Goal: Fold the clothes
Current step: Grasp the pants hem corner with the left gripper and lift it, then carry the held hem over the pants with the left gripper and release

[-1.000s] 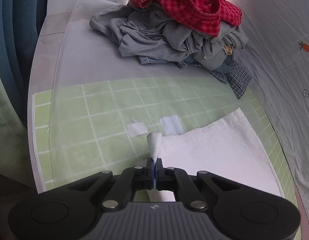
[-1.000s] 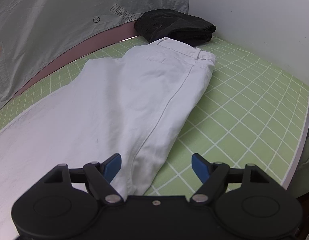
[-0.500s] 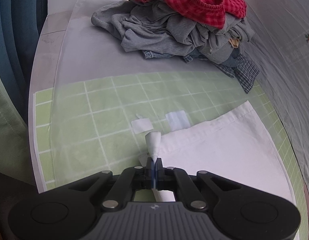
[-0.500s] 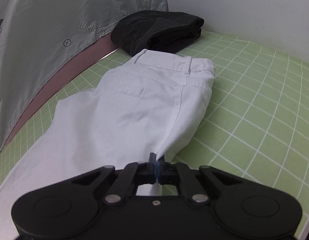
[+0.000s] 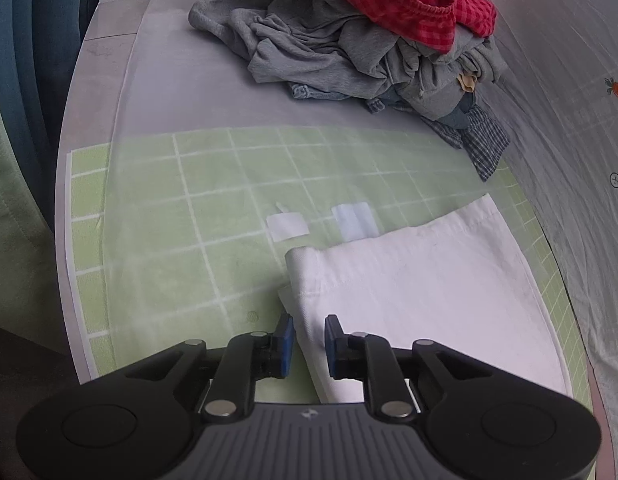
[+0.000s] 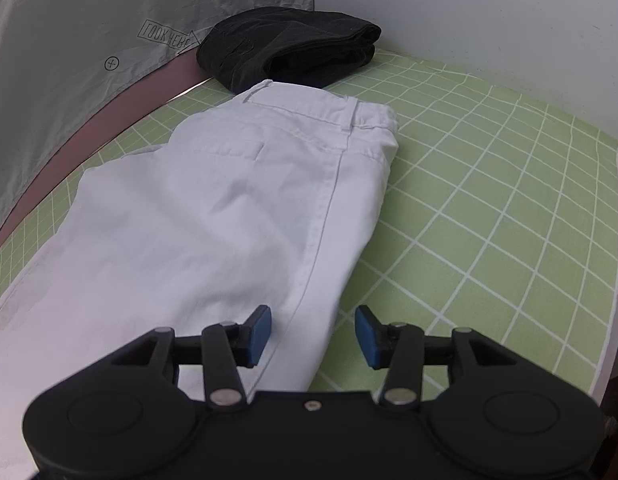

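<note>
— Both claws have let go since half a second ago, haven't they?

— Yes. Then each was pinched on white cloth; now the left gripper (image 5: pixel 307 346) has its blue pads (image 5: pixel 286 340) spread a little, straddling the hem corner of the white cotton trousers (image 5: pixel 413 280) without clamping it. That hem lies flat on the green grid-lined mat (image 5: pixel 181 240).

— And the right one?

— The right gripper (image 6: pixel 312 338) is spread wider, low over the folded side edge of the same trousers (image 6: pixel 213 216), one pad above the cloth and the other above bare mat (image 6: pixel 489 220). Both tools point forward, close to the surface and roughly level.

— What else is around?

— A folded black garment (image 6: pixel 289 54) touches the waistband at the far end. Well beyond the hem sits a heap of grey and red-checked clothes (image 5: pixel 369 40).
</note>
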Demonstrator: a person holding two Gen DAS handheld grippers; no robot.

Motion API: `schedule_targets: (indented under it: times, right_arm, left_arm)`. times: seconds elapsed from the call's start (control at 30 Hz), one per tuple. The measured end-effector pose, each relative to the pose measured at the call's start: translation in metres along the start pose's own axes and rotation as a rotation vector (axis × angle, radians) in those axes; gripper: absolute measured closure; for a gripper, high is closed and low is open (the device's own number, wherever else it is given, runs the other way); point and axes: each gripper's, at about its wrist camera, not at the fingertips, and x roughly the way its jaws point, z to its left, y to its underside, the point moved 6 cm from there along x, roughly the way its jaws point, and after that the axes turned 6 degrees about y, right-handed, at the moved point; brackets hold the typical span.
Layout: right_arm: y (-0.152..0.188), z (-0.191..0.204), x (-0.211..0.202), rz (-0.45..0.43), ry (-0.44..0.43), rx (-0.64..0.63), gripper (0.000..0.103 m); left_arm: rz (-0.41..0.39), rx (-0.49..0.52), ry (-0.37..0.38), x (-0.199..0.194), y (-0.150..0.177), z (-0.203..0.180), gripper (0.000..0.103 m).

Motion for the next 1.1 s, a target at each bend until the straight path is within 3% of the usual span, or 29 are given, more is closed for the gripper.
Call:
schedule_targets:
  times: [0.03,0.33,0.5,0.6,0.73,0.9,1.0,1.1]
  right_arm:
    - [0.003,0.000,-0.001,0.006,0.001,0.014,0.040]
    - [0.016,0.007,-0.006,0.024,-0.014,0.042,0.039]
    - [0.016,0.006,-0.006,0.018,-0.010,0.049,0.039]
    - [0.016,0.006,-0.007,0.018,-0.008,0.050,0.039]
    - [0.015,0.007,-0.008,0.014,-0.012,0.037,0.039]
    - [0.015,0.010,-0.007,0.016,-0.026,0.021,0.039]
    - [0.014,0.012,-0.008,0.014,-0.033,0.005,0.040]
    - [0.013,0.009,-0.008,0.014,-0.036,-0.002,0.040]
  left_arm:
    - [0.004,0.003,0.011,0.001,0.001,-0.001,0.077]
    - [0.022,0.059,0.042,0.011,0.000,-0.016,0.077]
    - [0.023,0.082,0.062,0.012,-0.003,-0.022,0.099]
    - [0.017,0.112,0.089,0.010,-0.005,-0.031,0.100]
    - [-0.017,0.234,0.199,-0.006,-0.003,-0.073,0.100]
    - [0.025,0.523,0.396,-0.022,0.049,-0.164,0.100]
    - [0.133,0.664,0.502,-0.024,0.105,-0.204,0.101]
    - [0.307,0.840,0.559,-0.021,0.181,-0.216,0.101]
